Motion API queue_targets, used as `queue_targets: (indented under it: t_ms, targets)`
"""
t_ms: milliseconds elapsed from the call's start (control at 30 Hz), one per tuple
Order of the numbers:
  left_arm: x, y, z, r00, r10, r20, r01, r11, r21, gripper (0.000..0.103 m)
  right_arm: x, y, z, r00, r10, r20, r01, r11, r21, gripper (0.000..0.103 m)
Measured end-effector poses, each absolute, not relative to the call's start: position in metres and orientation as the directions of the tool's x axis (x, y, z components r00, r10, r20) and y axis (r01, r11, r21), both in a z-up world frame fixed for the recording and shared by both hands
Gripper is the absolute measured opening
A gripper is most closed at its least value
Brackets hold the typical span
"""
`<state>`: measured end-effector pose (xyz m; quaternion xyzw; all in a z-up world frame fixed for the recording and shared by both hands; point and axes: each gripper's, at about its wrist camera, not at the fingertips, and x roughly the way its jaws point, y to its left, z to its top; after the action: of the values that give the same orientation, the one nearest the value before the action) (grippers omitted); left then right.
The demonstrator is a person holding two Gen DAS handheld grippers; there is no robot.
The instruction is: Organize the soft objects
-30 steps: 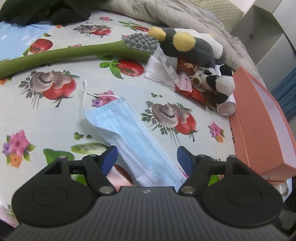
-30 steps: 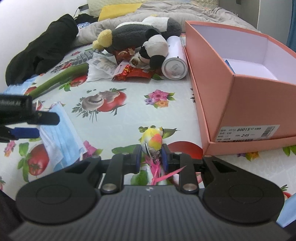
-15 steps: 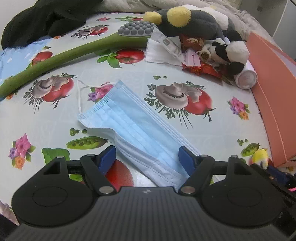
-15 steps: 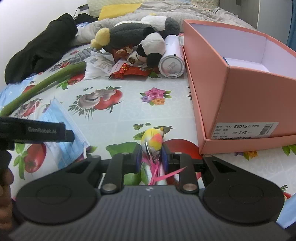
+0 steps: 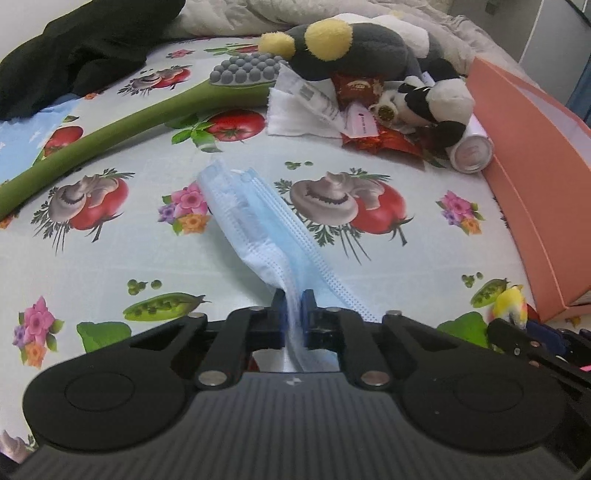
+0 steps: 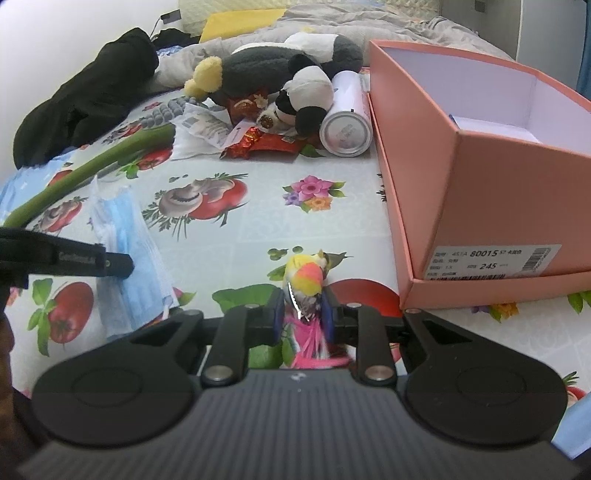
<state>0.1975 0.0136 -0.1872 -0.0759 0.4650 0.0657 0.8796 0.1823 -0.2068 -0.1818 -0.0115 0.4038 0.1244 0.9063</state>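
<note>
Left tongs [image 5: 293, 300] have just closed and now pinch the near end of the blue face mask [image 5: 258, 218]; the mask bunches into a narrow fold between the blue pads and trails away across the cloth toward the far side. Right tongs [image 6: 303, 308] grip a small toy parrot [image 6: 304, 278], yellow head with an orange-red patch clear of the pads, pink feathers hanging below. From the left wrist view the parrot [image 5: 511, 304] shows at the right edge, near the box corner.

Surface: a bed covered with a printed cloth [image 6: 258, 221], tomatoes, mushrooms, flowers, pea pods. A grey quilt [image 5: 332, 11] lies rumpled at the far end, a black garment [image 6: 85, 107] heaped at far left.

Open pink shoebox [image 6: 480, 192] sits on the right, white inside, printed label on the near wall. Its inside is mostly hidden.

Long green massage stick [image 5: 110, 129] with a grey knobbed head runs diagonally across the far left, beyond the mask.

Large dark plush toy [image 6: 273, 62] with yellow ears lies at the far side; a small panda plush [image 6: 306, 96] rests against it. A white cylindrical can [image 6: 347, 122] lies on its side between the panda and the box, touching the panda. White tissue pack [image 5: 295, 107] and red foil wrappers [image 6: 266, 142] lie in front of the plush pile.

From the right wrist view the left tongs' black finger [image 6: 92, 258] crosses over the mask [image 6: 129, 251] at the left edge.
</note>
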Motion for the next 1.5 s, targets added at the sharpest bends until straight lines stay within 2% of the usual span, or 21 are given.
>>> queue_targets:
  t_ms: [333, 767, 1100, 1300, 1500]
  targets:
    - [0.191, 0.007, -0.152, 0.599, -0.039, -0.800, -0.107, 0.986, -0.128, 0.004, 0.185, -0.210, -0.149, 0.668, 0.241, -0.705, -0.232, 0.966, 0.111, 0.024]
    - [0.205, -0.013, -0.049, 0.687, -0.140, -0.713, 0.001, 0.981, -0.192, 0.004, 0.195, -0.239, -0.048, 0.760, 0.259, -0.595, -0.224, 0.965, 0.135, 0.024]
    - [0.228, -0.056, 0.015, 0.723, -0.234, -0.651, 0.103, 0.967, -0.233, 0.004, 0.205, -0.276, 0.020, 0.834, 0.241, -0.497, -0.213, 0.970, 0.115, 0.024]
    - [0.245, -0.094, 0.038, 0.727, -0.285, -0.625, 0.170, 0.956, -0.239, 0.004, 0.214, -0.306, 0.041, 0.863, 0.210, -0.459, -0.176, 0.978, 0.115, 0.024]
    - [0.270, -0.137, 0.039, 0.699, -0.341, -0.629, 0.236, 0.940, -0.247, 0.004, 0.232, -0.340, 0.035, 0.864, 0.152, -0.481, -0.113, 0.987, 0.110, 0.025]
